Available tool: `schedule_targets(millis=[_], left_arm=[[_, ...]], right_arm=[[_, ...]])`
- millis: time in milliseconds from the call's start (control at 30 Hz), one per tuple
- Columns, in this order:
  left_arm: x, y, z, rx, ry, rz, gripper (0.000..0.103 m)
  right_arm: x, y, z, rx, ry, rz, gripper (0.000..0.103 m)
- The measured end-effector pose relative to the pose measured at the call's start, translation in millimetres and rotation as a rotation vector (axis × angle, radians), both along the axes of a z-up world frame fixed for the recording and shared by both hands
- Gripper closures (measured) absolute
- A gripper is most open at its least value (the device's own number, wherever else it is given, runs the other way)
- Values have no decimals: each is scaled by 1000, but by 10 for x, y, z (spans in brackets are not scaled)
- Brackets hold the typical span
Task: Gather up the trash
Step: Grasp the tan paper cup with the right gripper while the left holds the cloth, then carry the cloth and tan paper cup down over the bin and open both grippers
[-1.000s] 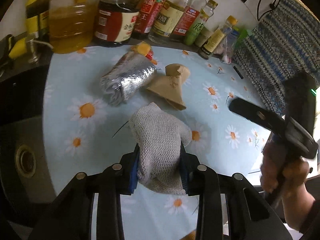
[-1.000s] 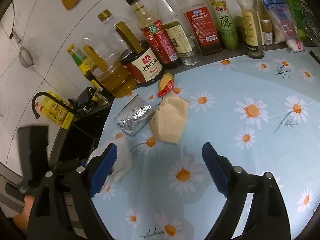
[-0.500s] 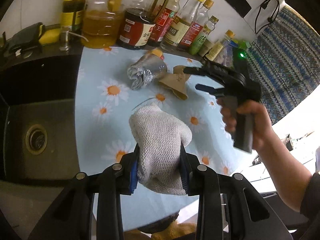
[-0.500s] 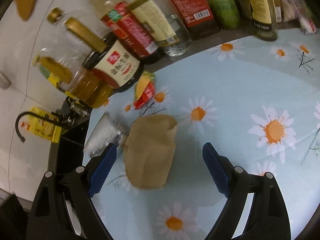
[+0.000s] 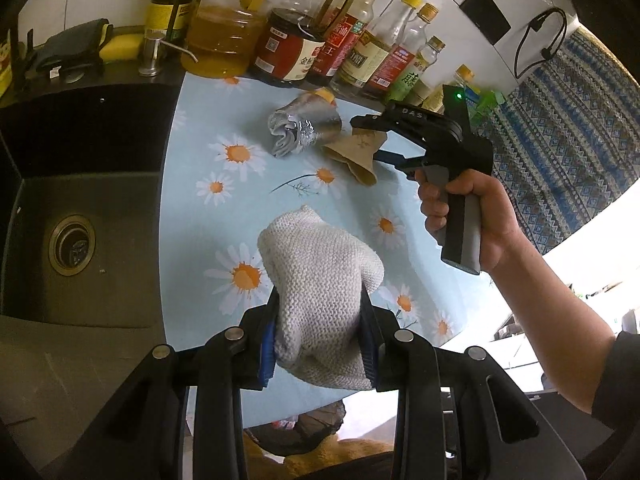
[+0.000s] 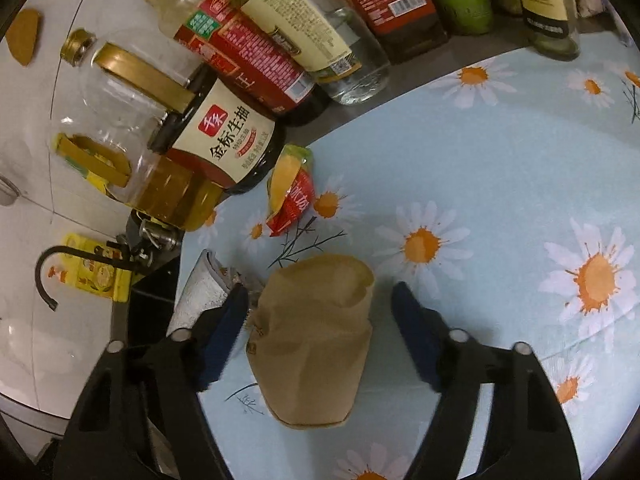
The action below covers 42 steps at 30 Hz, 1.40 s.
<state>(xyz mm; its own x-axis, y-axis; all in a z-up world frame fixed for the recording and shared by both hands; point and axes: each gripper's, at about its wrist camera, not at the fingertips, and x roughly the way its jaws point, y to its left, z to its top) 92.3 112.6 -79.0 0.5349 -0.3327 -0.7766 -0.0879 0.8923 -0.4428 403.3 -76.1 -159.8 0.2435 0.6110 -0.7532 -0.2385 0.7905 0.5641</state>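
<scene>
My left gripper (image 5: 318,320) is shut on a white knitted cloth (image 5: 320,276) and holds it above the front edge of the daisy-print table (image 5: 192,148). My right gripper (image 6: 320,312) is open, its jaws on either side of a crumpled brown paper bag (image 6: 312,336), apart from it. It also shows in the left wrist view (image 5: 380,136), over the bag (image 5: 356,152). A crumpled foil wrapper (image 5: 304,128) lies left of the bag, partly hidden in the right wrist view (image 6: 200,292). A red and yellow snack packet (image 6: 292,192) lies behind.
Oil and sauce bottles (image 6: 224,144) line the back of the table. A black sink (image 5: 72,240) with a faucet (image 6: 44,276) is to the left. A dark bag with trash (image 5: 312,424) sits below the table's front edge. A patterned cloth (image 5: 568,120) hangs at the right.
My right gripper has moved forward and down until the paper bag is between its open jaws. My left gripper has pulled back and up with the cloth.
</scene>
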Motion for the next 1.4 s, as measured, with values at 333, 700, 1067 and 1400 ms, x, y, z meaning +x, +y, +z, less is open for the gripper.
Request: schedule_targets(millis=[333, 700, 1067, 1400], left_arm=[[31, -45, 13, 21, 10, -10, 71], [40, -204, 137, 56, -28, -8, 71], [-183, -484, 151, 61, -45, 53, 71], [-487, -814, 155, 75, -52, 76, 71]], right_arm=[[-26, -11, 79, -10, -41, 10, 51], [-296, -172, 388, 2, -115, 81, 53], [-852, -566, 591, 41, -144, 174, 53], [-1561, -1000, 683, 52, -172, 232, 53]])
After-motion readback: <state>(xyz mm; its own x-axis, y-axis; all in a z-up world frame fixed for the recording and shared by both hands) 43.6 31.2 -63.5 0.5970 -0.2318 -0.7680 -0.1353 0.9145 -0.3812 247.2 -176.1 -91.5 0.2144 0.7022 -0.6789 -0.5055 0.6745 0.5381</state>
